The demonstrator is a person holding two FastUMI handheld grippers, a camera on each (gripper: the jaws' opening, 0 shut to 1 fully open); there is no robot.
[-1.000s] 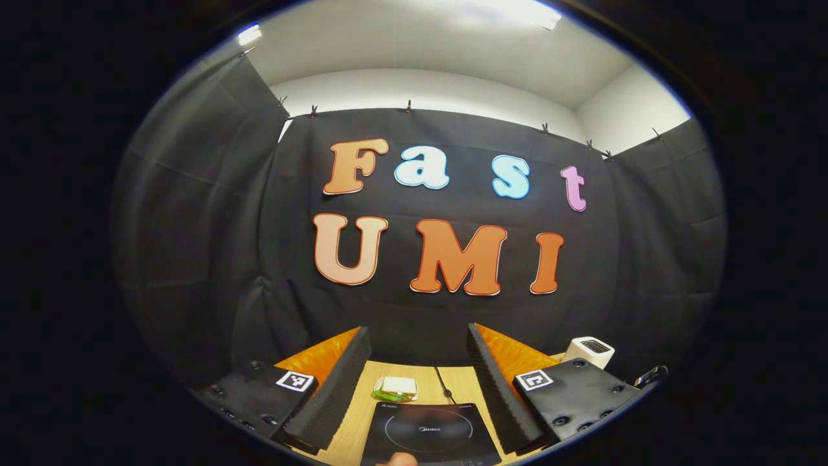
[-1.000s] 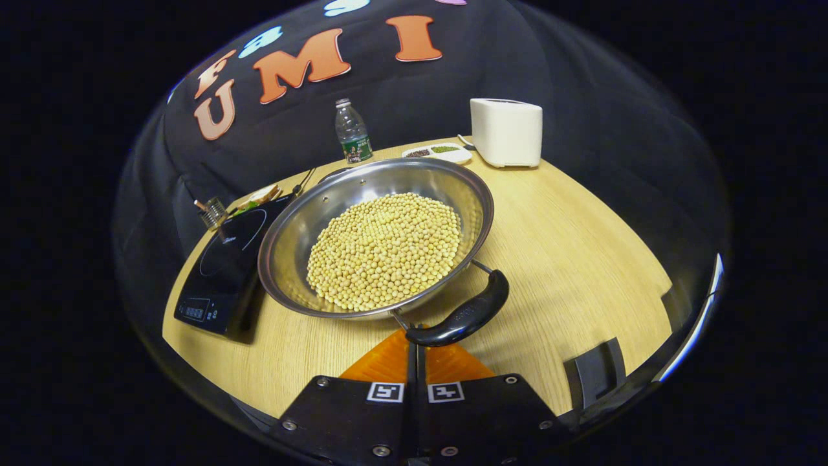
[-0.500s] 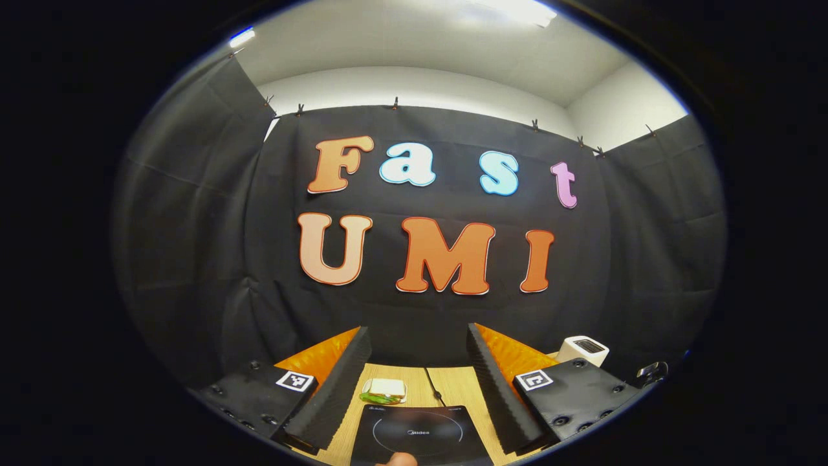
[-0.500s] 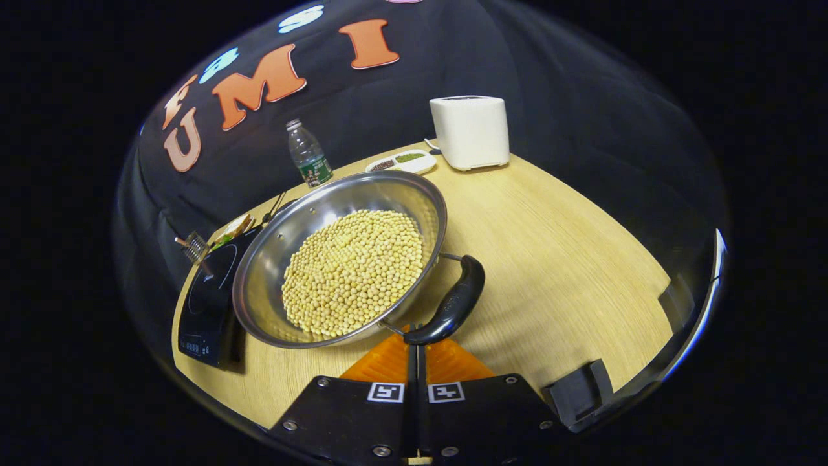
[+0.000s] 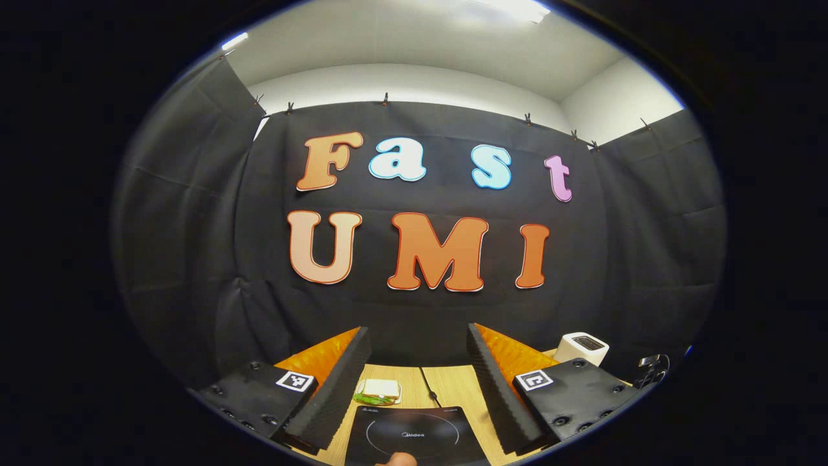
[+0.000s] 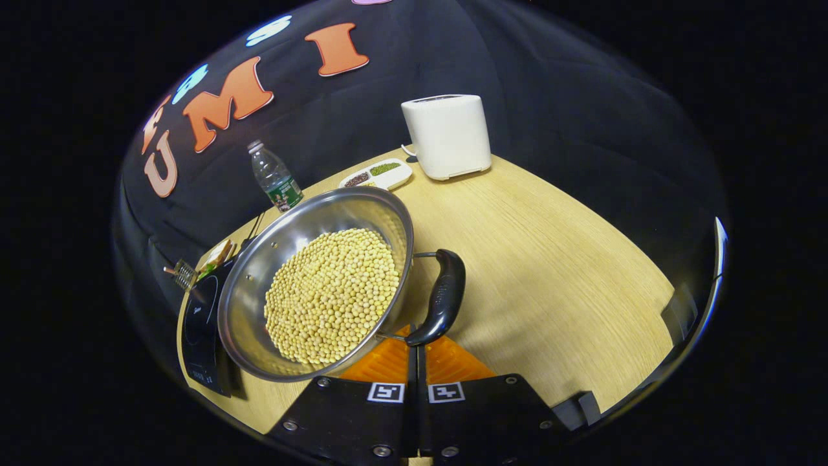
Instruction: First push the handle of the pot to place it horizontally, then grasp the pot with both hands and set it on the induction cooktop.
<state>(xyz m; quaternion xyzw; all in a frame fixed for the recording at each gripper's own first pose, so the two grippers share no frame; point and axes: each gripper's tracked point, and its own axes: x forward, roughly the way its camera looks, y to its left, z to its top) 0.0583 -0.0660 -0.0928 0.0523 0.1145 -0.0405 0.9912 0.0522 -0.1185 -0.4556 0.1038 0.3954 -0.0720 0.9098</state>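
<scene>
Now our right gripper, fingers closed together, noses against the near end of the pot's black handle; the soybean-filled pot sits on the desk, just right of the induction cooktop. We should push steadily, low, avoiding tipping. Our left gripper waits wide apart above the cooktop.

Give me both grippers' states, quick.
Left gripper: open, holding nothing, above the induction cooktop.
Right gripper: closed, empty, fingertips at the pot handle.
</scene>
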